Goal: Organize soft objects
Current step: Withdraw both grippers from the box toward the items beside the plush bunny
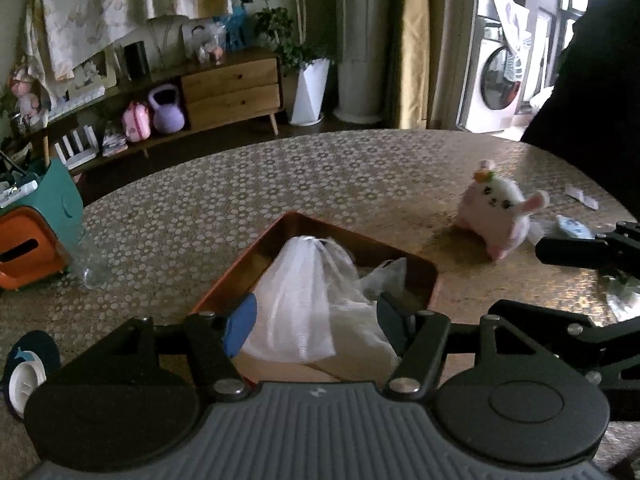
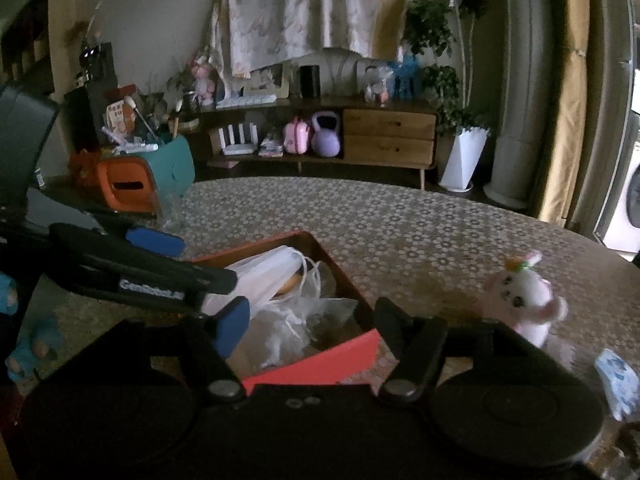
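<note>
An orange-rimmed tray point(image 1: 424, 268) sits on the patterned table and holds soft white bags. My left gripper point(image 1: 316, 316) is over the tray with its jaws around a white mesh bag point(image 1: 304, 292); I cannot tell whether the pads press it. In the right wrist view the left gripper's fingers point(image 2: 160, 242) reach into the tray point(image 2: 344, 280) over the white bags point(image 2: 272, 276). My right gripper point(image 2: 308, 324) hangs open above the tray's near corner, empty. A pink and white plush bunny point(image 1: 500, 208) stands on the table right of the tray and shows in the right wrist view point(image 2: 524, 300) too.
A teal and orange organiser point(image 1: 36, 224) and a clear bottle point(image 1: 90, 260) stand at the table's left. A blue-white packet point(image 2: 618, 380) lies near the bunny. A wooden sideboard point(image 2: 384, 136) and a plant pot point(image 2: 464, 160) stand beyond the table.
</note>
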{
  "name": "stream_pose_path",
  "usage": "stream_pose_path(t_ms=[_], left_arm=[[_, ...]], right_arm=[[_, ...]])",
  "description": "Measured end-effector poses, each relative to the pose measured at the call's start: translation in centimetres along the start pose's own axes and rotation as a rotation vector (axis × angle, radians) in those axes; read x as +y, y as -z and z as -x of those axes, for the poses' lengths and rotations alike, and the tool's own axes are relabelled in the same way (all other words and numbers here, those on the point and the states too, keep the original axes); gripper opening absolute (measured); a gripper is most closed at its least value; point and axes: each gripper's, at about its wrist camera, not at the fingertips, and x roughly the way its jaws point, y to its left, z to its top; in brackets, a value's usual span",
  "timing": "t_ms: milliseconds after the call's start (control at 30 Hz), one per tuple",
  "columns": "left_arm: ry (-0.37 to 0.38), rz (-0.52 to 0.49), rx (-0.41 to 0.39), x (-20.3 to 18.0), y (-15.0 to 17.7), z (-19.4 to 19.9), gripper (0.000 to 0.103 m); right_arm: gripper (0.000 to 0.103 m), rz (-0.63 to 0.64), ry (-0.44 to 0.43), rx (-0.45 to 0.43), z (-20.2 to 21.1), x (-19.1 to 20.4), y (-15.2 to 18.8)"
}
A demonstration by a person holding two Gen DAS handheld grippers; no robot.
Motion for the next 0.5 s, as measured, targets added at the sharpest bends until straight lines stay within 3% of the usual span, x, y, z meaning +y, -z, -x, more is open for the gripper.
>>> stream_pose_path(t_ms=[500], left_arm=[[0.119, -0.092, -0.06, -8.7, 1.5, 4.4, 0.074]], right_arm=[[0.082, -0.078, 0.076, -0.038, 8.9, -4.4, 3.4]])
